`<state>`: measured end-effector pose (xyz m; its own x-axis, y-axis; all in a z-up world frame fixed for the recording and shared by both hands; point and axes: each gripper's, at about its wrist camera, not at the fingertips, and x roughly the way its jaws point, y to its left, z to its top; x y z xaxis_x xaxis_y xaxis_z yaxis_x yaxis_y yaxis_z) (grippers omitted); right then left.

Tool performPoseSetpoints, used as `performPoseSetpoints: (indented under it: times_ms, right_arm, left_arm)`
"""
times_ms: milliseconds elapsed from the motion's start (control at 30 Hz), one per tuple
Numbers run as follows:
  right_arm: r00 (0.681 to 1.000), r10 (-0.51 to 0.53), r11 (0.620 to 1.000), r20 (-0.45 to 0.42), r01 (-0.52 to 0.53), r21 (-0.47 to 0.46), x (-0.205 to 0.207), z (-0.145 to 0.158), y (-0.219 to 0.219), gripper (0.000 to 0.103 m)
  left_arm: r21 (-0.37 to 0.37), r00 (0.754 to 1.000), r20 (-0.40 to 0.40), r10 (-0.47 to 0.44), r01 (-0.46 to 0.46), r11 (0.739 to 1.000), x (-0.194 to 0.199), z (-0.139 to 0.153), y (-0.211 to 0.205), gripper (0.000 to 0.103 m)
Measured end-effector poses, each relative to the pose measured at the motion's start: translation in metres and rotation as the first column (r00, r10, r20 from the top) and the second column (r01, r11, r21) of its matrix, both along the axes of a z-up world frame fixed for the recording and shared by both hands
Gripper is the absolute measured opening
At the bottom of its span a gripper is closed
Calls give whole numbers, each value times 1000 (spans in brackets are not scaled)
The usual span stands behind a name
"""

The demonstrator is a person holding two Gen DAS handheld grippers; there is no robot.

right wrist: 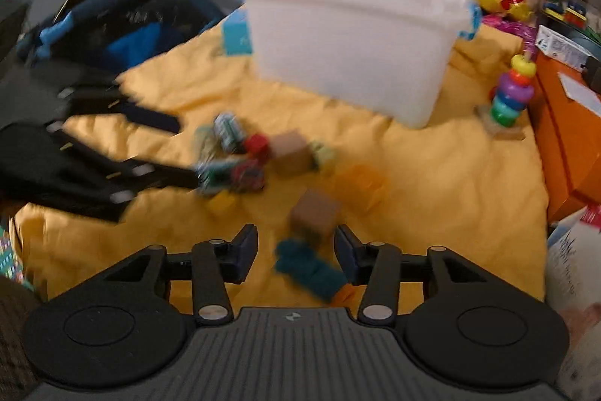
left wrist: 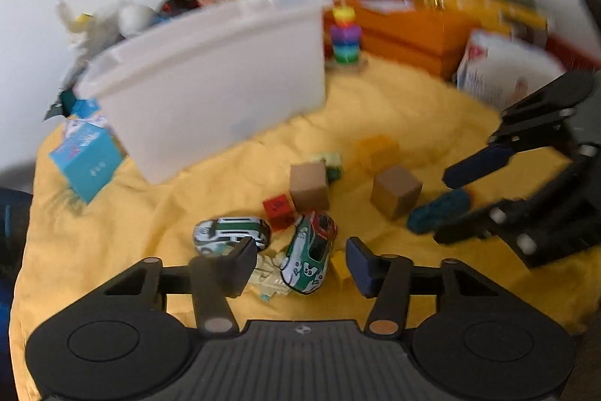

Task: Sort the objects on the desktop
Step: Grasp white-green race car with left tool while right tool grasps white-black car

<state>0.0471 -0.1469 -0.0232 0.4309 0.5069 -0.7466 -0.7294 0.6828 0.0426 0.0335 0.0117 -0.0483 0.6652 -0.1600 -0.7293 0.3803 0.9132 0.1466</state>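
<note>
Small toys lie on a yellow cloth (left wrist: 394, 123). My left gripper (left wrist: 300, 260) is open; a green, white and red toy car (left wrist: 310, 256) and a pale toy (left wrist: 268, 275) lie between its fingers. A second green and white car (left wrist: 231, 232), a red cube (left wrist: 278, 211), two brown cubes (left wrist: 310, 186) (left wrist: 394, 190) and a small yellow block (left wrist: 340, 267) lie close by. My right gripper (right wrist: 296, 250) is open around a teal knitted piece (right wrist: 310, 267), with a brown cube (right wrist: 315, 215) just beyond. It also shows in the left wrist view (left wrist: 447, 202).
A white plastic bin (left wrist: 214, 77) stands behind the toys. A blue box (left wrist: 88, 162) is to its left. A ring stacker (left wrist: 343, 36), orange boxes (left wrist: 413, 32) and cluttered packages line the back. A white pack (left wrist: 499, 70) is at right. Dark bags (right wrist: 124, 25) lie at the cloth's left.
</note>
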Motion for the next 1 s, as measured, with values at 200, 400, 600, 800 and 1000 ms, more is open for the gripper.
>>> performPoseSetpoints:
  times_ms: [200,400,600,800,1000]
  right_arm:
    - [999,10,1000,38,-9,-21,-20,-3,1,49]
    - [999,-13,999,29,14,-31,-24,-5,-4,49]
    - [1000,-6,1000,28,7,-24,-23,-5,2,49]
    - [998,55,997,32,-57,46,0,3,33,45]
    - [972,207,978,113,-201,-61,25,-6,102,35]
  left_arm:
    - [51,996,-66,-67,70,996,22,-15,-18,45]
    - [-10,990,-140,-30,29,1000,40,-22,-8,33]
    - [-146,986,-165,14,-39,989,8,6,23,33]
    - [-220,962,-255,102,-160,962,-29,-14,46,33]
    - [-171,970,-216,115,-154,973,-45,-23,44,36]
